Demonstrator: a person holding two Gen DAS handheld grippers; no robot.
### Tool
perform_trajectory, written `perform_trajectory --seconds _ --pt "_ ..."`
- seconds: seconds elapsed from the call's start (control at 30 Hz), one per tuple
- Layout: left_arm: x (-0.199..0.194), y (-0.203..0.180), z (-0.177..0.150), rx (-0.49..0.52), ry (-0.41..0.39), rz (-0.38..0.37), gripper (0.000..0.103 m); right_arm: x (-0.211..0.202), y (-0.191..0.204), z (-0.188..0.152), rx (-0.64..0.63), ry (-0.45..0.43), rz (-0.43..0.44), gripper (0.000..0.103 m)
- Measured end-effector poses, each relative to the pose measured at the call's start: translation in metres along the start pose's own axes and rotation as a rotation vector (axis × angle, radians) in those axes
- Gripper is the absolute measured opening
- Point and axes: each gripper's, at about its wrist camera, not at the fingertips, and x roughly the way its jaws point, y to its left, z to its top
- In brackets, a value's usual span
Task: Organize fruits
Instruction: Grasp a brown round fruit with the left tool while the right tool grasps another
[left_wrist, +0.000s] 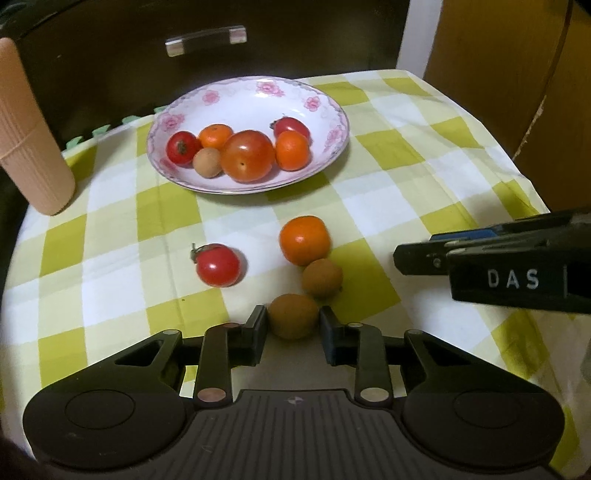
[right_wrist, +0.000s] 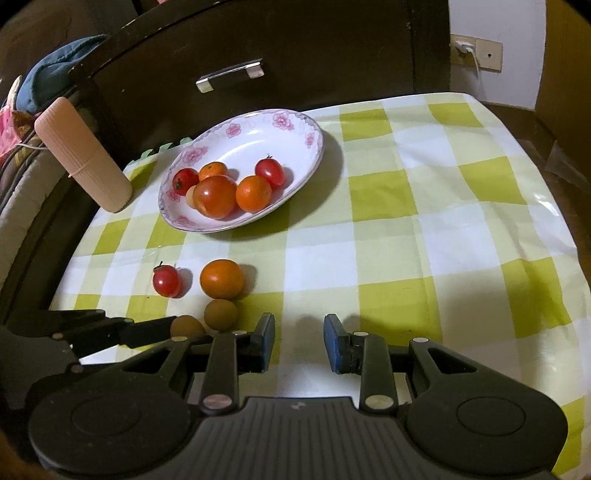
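Gripping a brown fruit (left_wrist: 292, 320) at the near edge of your surface (right_wrist: 424, 229), your left claw (left_wrist: 293, 328) sits low and level. Your right claw (right_wrist: 299, 341) hovers parted, holding nothing. Plate (left_wrist: 236, 96) of fruit: far side.

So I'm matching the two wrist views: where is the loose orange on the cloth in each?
Left wrist: orange at centre, just beyond the two brown fruits.
Right wrist: orange left of centre, right of the loose tomato.
Shared landmark: the plate, behind it in both.
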Motion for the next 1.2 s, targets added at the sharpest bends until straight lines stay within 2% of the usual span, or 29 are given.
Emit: perform_trajectory --seconds 0.4,0.7,0.97,1.03,1.2 --pt "-0.026 0.011 -0.019 -0.019 0.046 0.021 0.038 0.005 0.016 -0.003 -0.026 0.025 0.038 0.028" --pt "-0.017 0.011 -0.026 -0.028 0.075 0.016 0.040 0.021 0.045 -0.003 -0.097 0.037 0.084 0.031" --pt "-0.017 0.008 -0.027 -0.017 0.059 0.027 0.044 0.035 0.054 -0.003 -0.172 0.018 0.050 0.031" --pt "-0.017 0.009 -0.026 -0.022 0.057 0.029 0.044 0.034 0.053 -0.003 -0.177 0.016 0.049 0.025" --pt "-0.017 0.009 -0.026 -0.020 0.058 0.031 0.045 0.027 0.053 -0.004 -0.200 0.004 0.032 0.025"
